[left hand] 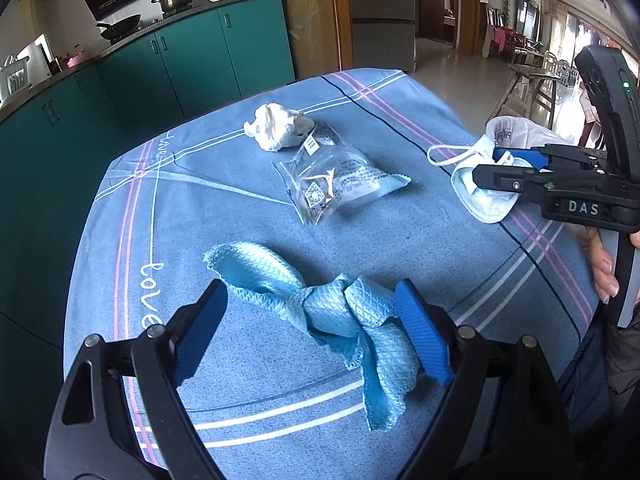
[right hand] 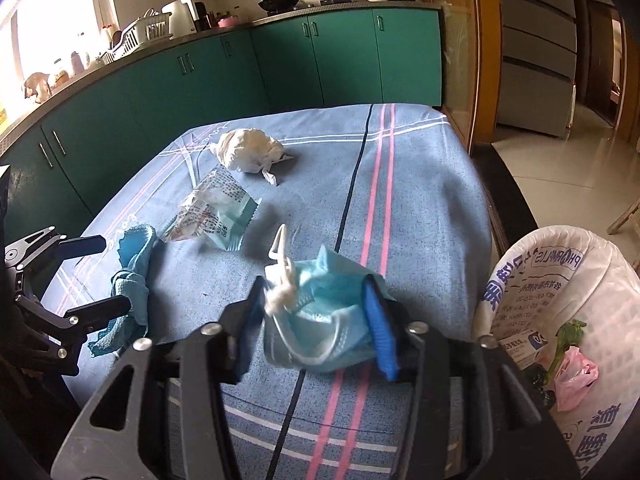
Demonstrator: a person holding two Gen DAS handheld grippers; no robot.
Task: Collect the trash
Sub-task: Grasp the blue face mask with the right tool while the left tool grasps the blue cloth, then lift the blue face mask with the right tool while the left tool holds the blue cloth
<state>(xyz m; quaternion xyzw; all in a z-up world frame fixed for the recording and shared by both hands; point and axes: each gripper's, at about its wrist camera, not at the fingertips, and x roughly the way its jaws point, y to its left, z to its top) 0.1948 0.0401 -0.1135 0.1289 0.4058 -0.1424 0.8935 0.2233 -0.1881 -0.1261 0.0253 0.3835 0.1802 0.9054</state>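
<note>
My left gripper [left hand: 312, 328] straddles a knotted blue cloth [left hand: 320, 304], jaws apart. Beyond lie a wrapper [left hand: 340, 180] and tissue [left hand: 276, 126].

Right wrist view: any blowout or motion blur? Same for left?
Right wrist view: window at upper left is blown out; the crumpled blue face mask in the right gripper is slightly smeared. Left wrist view: far-right windows overexposed, strong fisheye bending; knotted blue mesh cloth sharp.

Left wrist view: close, low over table [left hand: 400, 120], facing kitchen cabinets [left hand: 192, 64]. Right wrist view: same table [right hand: 420, 184], cabinets [right hand: 340, 60].
</note>
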